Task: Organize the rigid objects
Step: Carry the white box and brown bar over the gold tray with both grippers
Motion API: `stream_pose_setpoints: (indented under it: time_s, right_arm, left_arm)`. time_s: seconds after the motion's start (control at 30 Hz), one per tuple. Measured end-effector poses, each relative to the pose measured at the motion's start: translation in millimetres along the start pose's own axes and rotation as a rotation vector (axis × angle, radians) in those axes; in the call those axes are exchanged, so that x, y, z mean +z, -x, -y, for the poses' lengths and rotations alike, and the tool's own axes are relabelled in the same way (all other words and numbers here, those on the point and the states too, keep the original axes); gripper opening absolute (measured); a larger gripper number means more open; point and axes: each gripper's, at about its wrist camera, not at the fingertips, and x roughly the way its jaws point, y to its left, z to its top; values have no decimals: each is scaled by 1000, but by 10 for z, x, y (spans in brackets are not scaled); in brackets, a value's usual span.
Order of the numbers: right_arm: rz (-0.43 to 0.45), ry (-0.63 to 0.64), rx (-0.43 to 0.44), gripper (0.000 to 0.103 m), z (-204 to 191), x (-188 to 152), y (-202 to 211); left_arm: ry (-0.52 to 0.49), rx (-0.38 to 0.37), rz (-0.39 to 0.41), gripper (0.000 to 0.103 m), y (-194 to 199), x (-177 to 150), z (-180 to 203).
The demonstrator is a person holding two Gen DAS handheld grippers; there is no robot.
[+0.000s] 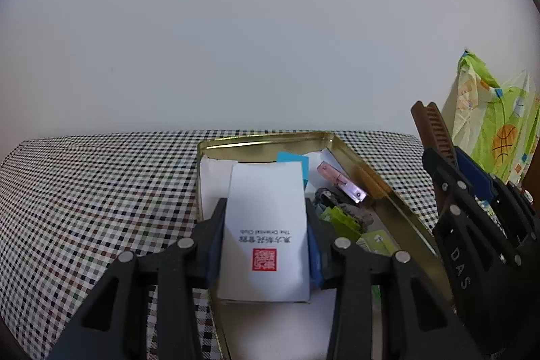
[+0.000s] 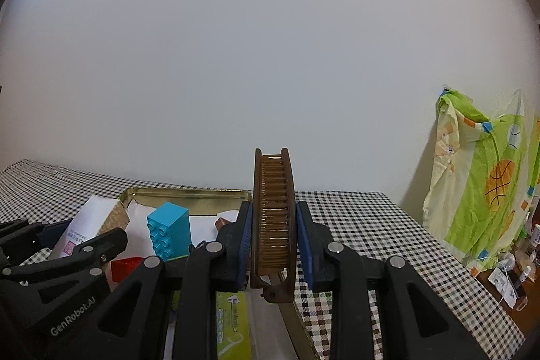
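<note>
I take the tin (image 1: 364,177) on the checked cloth (image 1: 84,191) as my landmark and read from the left. My left gripper (image 1: 266,242) is clamped on a white box (image 1: 266,225) with a red seal, pads pressing both long sides, and holds it over the tin's near-left part, above the white paper lining it. Inside the tin, right of the box, lie a pink clip (image 1: 341,183), a dark bracelet-like piece and some green packets; a blue brick (image 2: 170,230) stands at the tin's middle, as the right camera shows. Further right, my right gripper (image 2: 273,238) grips a brown comb (image 2: 273,215) on edge, its far end pointing away and upward, over the tin's right rim. A green printed bag (image 2: 479,177) hangs well to the right of the tin. I judge both pieces are in the placing step. Next I need to lower the box flat into free space at the tin's left, then tip the comb down beside the clip before letting go.
</note>
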Motion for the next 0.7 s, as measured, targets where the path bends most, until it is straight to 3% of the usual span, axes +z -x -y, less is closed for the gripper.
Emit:
stream_pose_setpoints:
  time_s: [0.33,0.7]
  right_arm:
    - [-73,22,13,28,10,-43,-189]
    - [-89,30,33,28,53,-65,-236]
  left_arm:
    - [-9,19,-50,40,-98,22,13]
    - [-50,45,-93,40,-123,-6,66]
